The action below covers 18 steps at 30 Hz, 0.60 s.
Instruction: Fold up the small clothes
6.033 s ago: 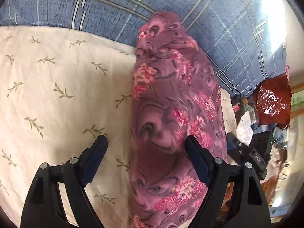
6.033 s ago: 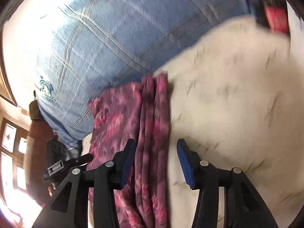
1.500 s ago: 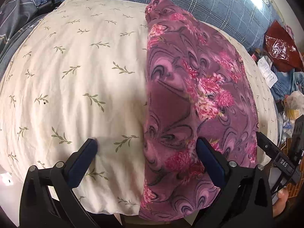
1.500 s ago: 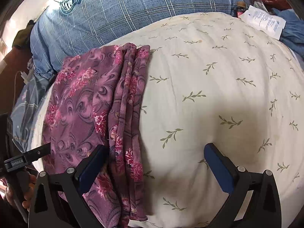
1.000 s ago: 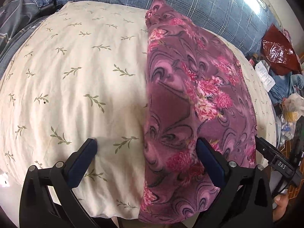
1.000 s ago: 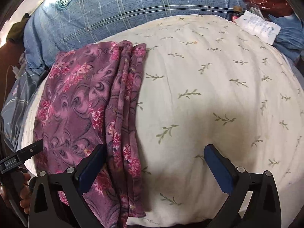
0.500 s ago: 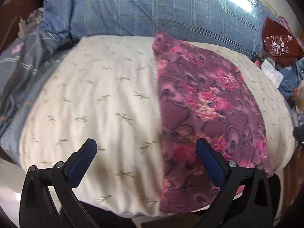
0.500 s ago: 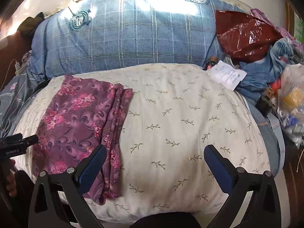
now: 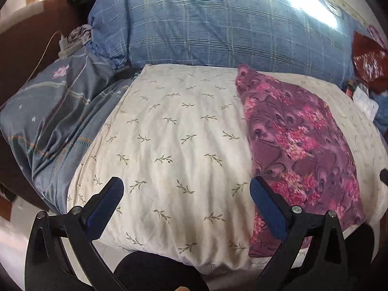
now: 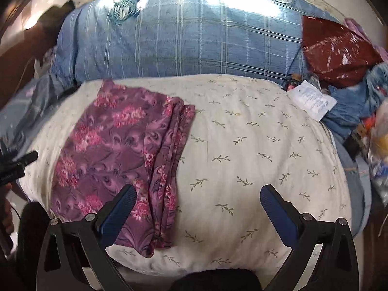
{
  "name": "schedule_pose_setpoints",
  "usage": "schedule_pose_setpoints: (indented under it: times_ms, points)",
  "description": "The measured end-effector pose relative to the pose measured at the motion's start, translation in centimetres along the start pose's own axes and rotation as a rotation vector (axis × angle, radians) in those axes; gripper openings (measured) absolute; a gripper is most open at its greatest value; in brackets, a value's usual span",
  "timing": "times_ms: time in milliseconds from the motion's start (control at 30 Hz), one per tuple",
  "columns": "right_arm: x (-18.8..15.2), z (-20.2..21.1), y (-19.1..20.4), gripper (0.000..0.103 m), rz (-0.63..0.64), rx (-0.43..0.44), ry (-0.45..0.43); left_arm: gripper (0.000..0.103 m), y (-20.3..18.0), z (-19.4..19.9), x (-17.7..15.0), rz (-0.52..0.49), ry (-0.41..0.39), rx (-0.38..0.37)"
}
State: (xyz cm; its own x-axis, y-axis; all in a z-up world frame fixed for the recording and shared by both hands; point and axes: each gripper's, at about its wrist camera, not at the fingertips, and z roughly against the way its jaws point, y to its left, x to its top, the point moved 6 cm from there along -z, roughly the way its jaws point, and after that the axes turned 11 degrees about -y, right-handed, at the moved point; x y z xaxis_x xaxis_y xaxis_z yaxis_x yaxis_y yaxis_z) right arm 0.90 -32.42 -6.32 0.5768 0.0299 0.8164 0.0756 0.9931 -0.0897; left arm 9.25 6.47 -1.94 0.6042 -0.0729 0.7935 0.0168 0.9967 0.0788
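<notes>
While both grippers hang above the near edge of the cushion, I record the following.

Left gripper point(image 9: 185, 197): fingers point(image 9: 106, 205) spread wide, holding nothing, clear of all fabric. I see bare cream cloth between them.

Right gripper point(image 10: 197, 205): fingers point(image 10: 118, 209) also spread wide and empty. In the right wrist view the left-hand finger overlaps the near part of the garment, but I cannot tell whether it touches.

Garment point(image 10: 116, 162): purple cloth with pink flowers, folded into a long flat strip, lying on the cream cushion. Its far end reaches almost to the blue pillow; its near end droops over the cushion's front edge. Along one long side I see several stacked fold edges.

Garment position, left wrist view point(image 9: 298, 145): on the right part of the cushion, beside and past the right-hand finger.

Cushion point(image 10: 254, 157): cream, printed with small green sprigs, rounded, bare over most of its surface.

Blue pillow point(image 9: 218, 31): checked, with a round crest, lying directly behind the cushion.

Grey-blue bedding point(image 9: 55, 111): bunched at the cushion's left side.

Red plastic bag point(image 10: 337, 48): at the far right, against the pillow's end.

White paper point(image 10: 312, 100): printed sheet resting at the cushion's far right corner.

Clutter point(image 10: 371, 131): mixed blue cloth and packets right of the cushion; blurred, details not legible.
</notes>
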Motion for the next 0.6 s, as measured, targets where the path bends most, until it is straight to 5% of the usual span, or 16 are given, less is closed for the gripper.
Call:
schedule_pose_setpoints:
  times_ms: [367,600]
  points:
    - [-1.5,0.6,1.2,0.103,0.023,0.005,0.052,0.103,-4.6,2.2,-1.7,-0.122,0.015,-0.129]
    - [-2.2,1.8,1.3,0.103,0.032,0.004,0.043,0.103,-5.6,3.4,-3.4,-0.112,0.043,-0.172]
